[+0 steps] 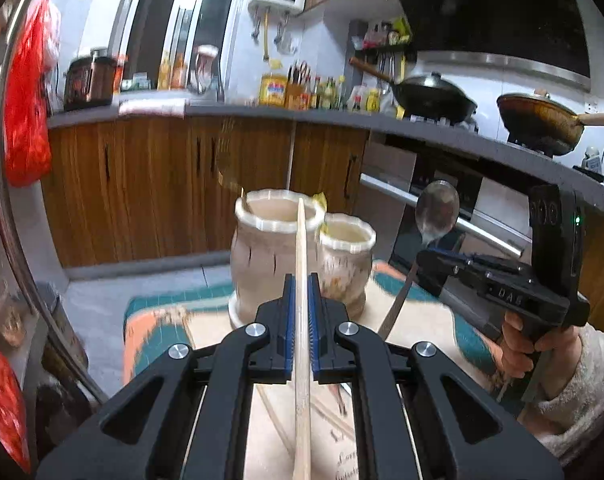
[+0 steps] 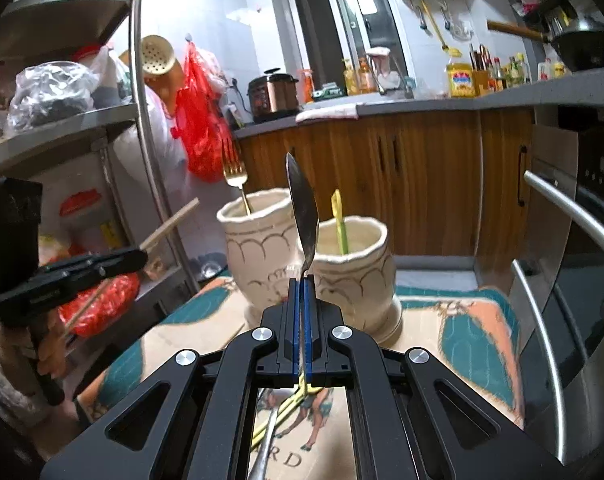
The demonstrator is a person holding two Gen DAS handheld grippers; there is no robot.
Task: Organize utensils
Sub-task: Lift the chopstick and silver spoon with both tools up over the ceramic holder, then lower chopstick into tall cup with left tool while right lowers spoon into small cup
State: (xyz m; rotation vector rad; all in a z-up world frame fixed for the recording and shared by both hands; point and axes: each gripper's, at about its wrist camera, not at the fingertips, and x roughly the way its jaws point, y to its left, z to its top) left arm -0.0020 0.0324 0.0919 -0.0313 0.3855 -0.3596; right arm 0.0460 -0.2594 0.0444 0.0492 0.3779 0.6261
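Two cream ceramic jars stand on a patterned mat. The taller jar [image 1: 272,248] [image 2: 258,252] holds a gold fork [image 2: 235,176]. The shorter jar [image 1: 347,264] [image 2: 352,276] holds a yellow-green utensil [image 2: 339,220]. My left gripper [image 1: 301,288] is shut on a wooden chopstick [image 1: 302,320], its tip near the taller jar's rim. My right gripper [image 2: 301,288] is shut on a steel spoon [image 2: 302,208] [image 1: 436,212], bowl upward, in front of the jars. Each gripper shows in the other's view.
The mat [image 2: 462,320] covers a small table. More utensils lie on it below the right gripper [image 2: 286,408]. An oven with metal handles [image 2: 562,220] stands at the right, a metal shelf rack [image 2: 142,140] at the left, and wooden cabinets [image 1: 162,184] behind.
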